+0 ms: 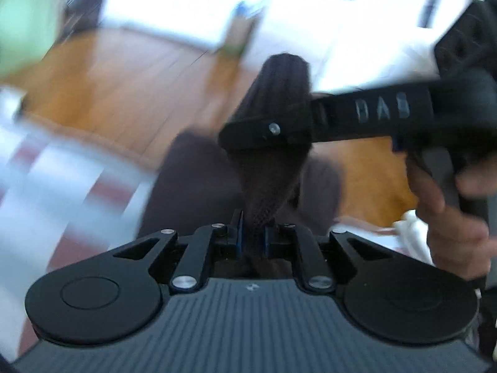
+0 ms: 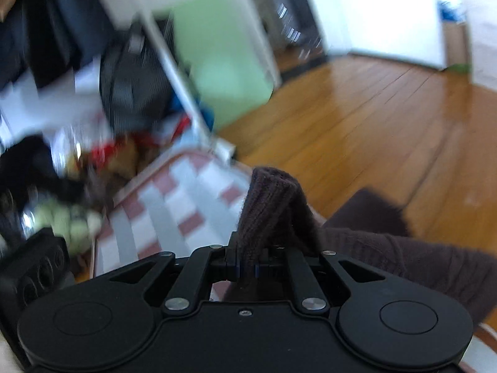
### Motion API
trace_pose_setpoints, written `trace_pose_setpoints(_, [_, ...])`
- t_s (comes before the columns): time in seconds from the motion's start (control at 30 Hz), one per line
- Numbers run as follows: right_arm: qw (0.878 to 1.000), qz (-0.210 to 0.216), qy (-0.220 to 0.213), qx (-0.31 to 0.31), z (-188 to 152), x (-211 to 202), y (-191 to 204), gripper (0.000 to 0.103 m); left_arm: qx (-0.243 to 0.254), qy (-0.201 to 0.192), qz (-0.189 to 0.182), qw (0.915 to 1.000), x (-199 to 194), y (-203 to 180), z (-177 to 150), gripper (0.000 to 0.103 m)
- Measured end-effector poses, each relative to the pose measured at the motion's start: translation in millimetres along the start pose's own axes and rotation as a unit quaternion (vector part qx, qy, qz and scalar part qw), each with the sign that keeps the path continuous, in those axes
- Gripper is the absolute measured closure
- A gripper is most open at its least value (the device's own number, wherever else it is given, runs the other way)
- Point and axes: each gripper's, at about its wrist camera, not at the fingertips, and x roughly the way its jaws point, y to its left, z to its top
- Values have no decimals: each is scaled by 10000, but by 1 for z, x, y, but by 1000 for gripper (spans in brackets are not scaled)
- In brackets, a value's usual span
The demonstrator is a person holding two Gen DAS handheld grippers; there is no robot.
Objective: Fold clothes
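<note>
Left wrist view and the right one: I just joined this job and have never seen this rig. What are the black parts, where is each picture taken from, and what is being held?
There is no robot arm. A person holds a black two-finger tool in each hand, and a fisheye camera on each looks forward along its fingers.

In the left wrist view, the black body at the bottom is the left tool, shut on a dark brown ribbed knit garment. The right tool crosses from the right, held by the person's hand, and pinches the same cloth higher up.

In the right wrist view, the right tool is shut on that garment, and the rest of the cloth trails off to the right.

Below lie a red-and-white checked cloth and an orange-brown wooden plank floor. Both pictures are motion-blurred, so the background clutter is unclear.
</note>
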Motion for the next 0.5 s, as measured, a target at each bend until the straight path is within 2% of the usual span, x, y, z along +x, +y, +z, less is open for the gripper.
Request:
trace_pose_setpoints(0.1, [9984,-61,555,5,-26,49,0,92,-724,611,150,9954,12,33,-18,91])
trace_pose_setpoints(0.17, [9984,-48,554,139,-29,51,-2,92,-1156,981,187,9883,19,51,-29,89])
trace_pose_setpoints(0.27, [9981,-30,511,335,-32,51,-5,92,-1192,1098,230,9865,26,56,-31,88])
trace_pose_setpoints(0.37, [9975,-13,468,530,-35,51,-7,92,-753,845,258,9932,21,41,-34,88])
trace_pose_setpoints(0.43, [9969,71,517,586,-34,53,-8,92,-464,612,287,9966,20,33,-30,82])
trace_pose_setpoints(0.5, [9960,253,670,540,-28,59,-7,92,-313,534,540,9966,24,33,-25,76])
